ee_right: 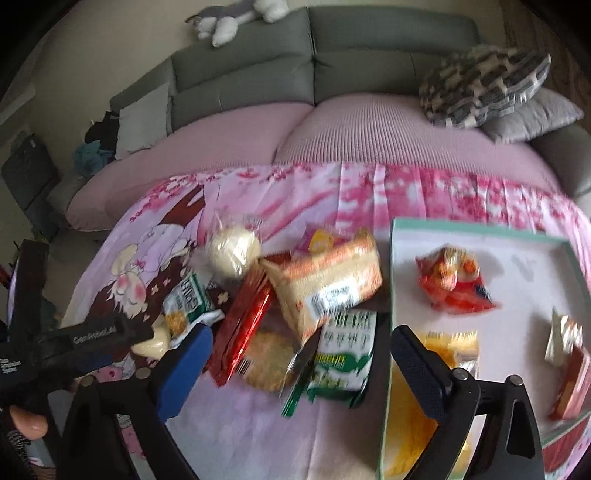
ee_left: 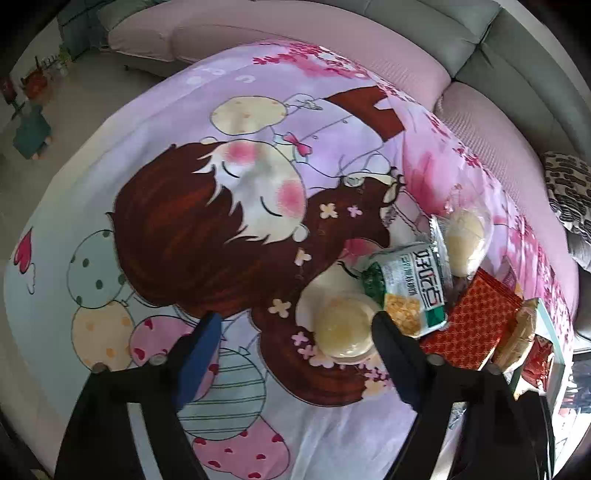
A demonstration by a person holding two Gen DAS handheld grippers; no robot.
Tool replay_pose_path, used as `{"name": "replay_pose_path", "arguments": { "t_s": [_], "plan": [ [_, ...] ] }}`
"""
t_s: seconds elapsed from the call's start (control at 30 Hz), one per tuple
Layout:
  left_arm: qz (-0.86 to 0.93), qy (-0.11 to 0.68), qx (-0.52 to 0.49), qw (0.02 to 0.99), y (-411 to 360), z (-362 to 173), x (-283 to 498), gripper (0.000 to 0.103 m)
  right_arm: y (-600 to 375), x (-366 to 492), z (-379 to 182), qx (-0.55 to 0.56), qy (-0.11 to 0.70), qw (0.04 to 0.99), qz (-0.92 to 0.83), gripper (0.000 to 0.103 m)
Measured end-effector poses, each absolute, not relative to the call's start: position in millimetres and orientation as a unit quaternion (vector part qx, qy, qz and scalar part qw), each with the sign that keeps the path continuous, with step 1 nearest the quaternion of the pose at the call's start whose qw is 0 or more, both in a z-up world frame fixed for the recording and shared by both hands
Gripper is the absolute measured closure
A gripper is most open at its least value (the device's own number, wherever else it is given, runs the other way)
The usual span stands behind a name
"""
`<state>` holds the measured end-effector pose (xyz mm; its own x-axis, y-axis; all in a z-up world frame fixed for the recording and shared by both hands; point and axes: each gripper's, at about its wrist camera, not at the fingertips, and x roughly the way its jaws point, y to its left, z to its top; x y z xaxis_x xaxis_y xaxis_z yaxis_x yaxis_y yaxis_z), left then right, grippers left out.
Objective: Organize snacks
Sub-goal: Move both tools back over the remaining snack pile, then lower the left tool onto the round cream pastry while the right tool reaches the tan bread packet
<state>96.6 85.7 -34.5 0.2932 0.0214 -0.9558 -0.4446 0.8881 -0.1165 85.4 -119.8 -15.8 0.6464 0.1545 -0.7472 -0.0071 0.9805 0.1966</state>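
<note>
While the left gripper point(ee_left: 295, 321) is hanging spread over the near wrapped bun point(ee_left: 345, 326), touching nothing, the soft, slippery bun is needing a gentle pinch across its middle.

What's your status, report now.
Left gripper open above round bun pack. Right gripper open over snack pile, green packet below. Box partly filled.

Grey sofa point(ee_right: 332, 62) across the top, patterned cushion point(ee_right: 480, 85) upper right, plush toy point(ee_right: 229, 18) top centre, cartoon-print cloth point(ee_left: 221, 221) spread below.
</note>
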Motion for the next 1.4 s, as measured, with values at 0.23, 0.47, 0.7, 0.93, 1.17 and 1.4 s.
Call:
{"name": "replay_pose_path", "arguments": {
  "t_s": [0.23,0.47,0.7,0.93,1.17,1.4],
  "plan": [
    [0.118,0.604,-0.203,0.762,79.5,-54.1,102.8,0.035,-133.3,104.1,-22.7,0.089,0.407,0.908,0.037,0.012],
    [0.115,0.608,-0.187,0.763,73.4,-57.9,103.5,0.042,-136.7,120.4,-35.6,0.08,0.415,0.906,0.036,0.012],
    [0.11,0.609,-0.16,0.769,67.3,-57.0,103.9,0.061,-139.0,131.0,-46.9,0.08,0.42,0.903,0.039,0.012],
    [0.111,0.607,-0.171,0.768,70.5,-56.4,103.8,0.061,-139.3,133.4,-51.2,0.079,0.422,0.902,0.038,0.02],
    [0.117,0.594,-0.187,0.774,78.2,-53.5,99.8,0.061,-144.9,127.5,-47.0,0.08,0.416,0.905,0.035,0.038],
    [0.117,0.585,-0.191,0.779,79.1,-50.4,96.8,0.061,-139.2,121.3,-37.9,0.067,0.4,0.913,0.04,0.058]
  ]
}}
